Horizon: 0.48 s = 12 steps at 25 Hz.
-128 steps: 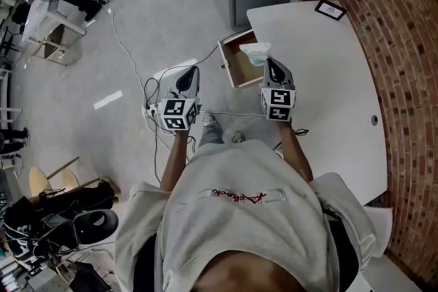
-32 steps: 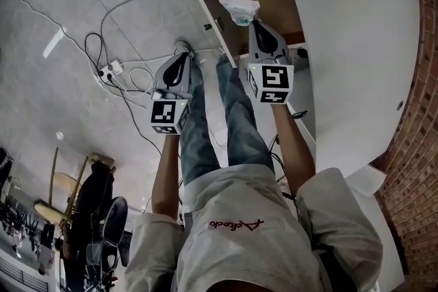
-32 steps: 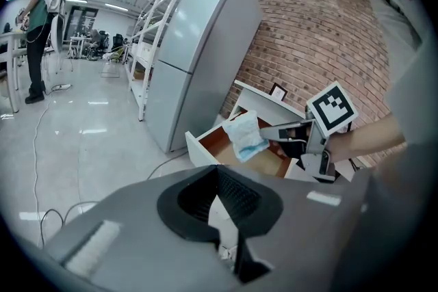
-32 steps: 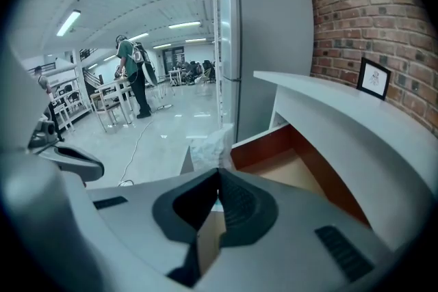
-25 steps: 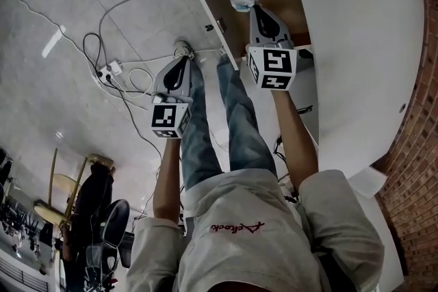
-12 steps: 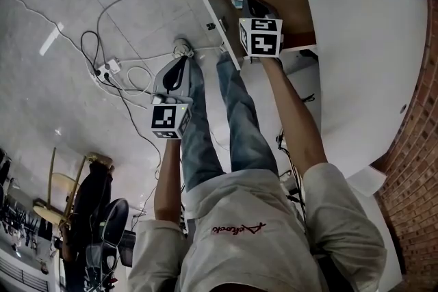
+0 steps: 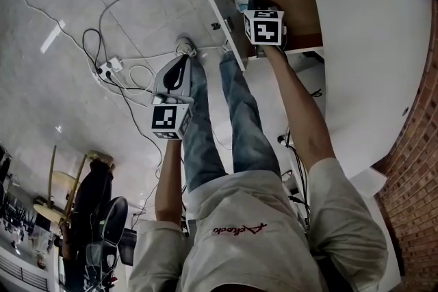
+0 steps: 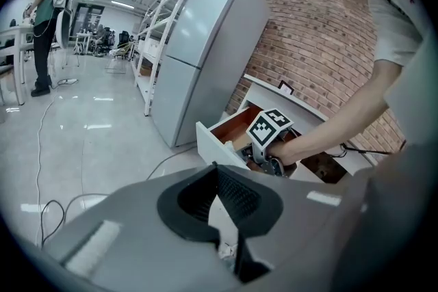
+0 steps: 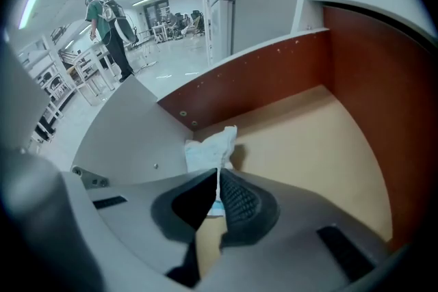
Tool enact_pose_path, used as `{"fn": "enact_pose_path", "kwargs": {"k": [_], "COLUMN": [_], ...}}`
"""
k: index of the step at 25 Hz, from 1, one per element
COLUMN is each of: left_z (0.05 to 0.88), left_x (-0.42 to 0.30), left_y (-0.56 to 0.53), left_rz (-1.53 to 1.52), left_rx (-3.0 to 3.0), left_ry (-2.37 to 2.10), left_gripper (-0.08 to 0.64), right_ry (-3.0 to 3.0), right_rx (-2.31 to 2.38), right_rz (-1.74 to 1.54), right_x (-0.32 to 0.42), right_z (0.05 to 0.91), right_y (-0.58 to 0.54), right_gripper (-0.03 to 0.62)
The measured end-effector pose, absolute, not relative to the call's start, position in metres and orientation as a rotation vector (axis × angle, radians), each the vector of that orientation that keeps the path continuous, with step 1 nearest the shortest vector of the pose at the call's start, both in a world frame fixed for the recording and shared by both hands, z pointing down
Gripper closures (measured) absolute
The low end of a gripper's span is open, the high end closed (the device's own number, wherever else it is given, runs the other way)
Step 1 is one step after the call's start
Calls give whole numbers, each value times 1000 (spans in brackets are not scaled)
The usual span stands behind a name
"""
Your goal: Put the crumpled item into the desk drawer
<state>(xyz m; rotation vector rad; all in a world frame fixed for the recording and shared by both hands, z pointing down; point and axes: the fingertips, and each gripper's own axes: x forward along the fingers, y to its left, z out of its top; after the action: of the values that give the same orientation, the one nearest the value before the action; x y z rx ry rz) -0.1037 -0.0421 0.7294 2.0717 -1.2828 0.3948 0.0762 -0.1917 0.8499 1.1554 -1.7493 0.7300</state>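
Left gripper (image 8: 216, 171) was held above the floor (image 7: 102, 17), jaws closed with nothing between them. Beyond it, the right gripper (image 9: 217, 178) reached into the open drawer (image 9: 328, 147), jaws clamped on the crumpled white item (image 9: 209, 150), which sat inside near the front corner. The white desk (image 7: 369, 44) overhung the drawer's rear.

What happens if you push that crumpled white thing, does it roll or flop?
Probably flop: the crumpled item looks thin and creased, like paper or cloth. Likely light, since the right gripper holds it by one pinched edge. It shouldn't roll on the drawer floor.
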Motion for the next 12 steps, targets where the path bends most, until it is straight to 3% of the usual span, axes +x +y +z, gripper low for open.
{"fn": "enact_pose_path", "kwargs": {"k": [12], "left_z": [727], "left_x": [-100], "left_y": [-42], "left_rz": [388], "left_rx": [2075], "left_ry": [-1281], "left_gripper": [551], "right_ry": [-1873], "right_rx": [1166], "right_rz": [639], "right_x": [68], "right_z": [820], "right_y": [-194], "right_gripper": [515]}}
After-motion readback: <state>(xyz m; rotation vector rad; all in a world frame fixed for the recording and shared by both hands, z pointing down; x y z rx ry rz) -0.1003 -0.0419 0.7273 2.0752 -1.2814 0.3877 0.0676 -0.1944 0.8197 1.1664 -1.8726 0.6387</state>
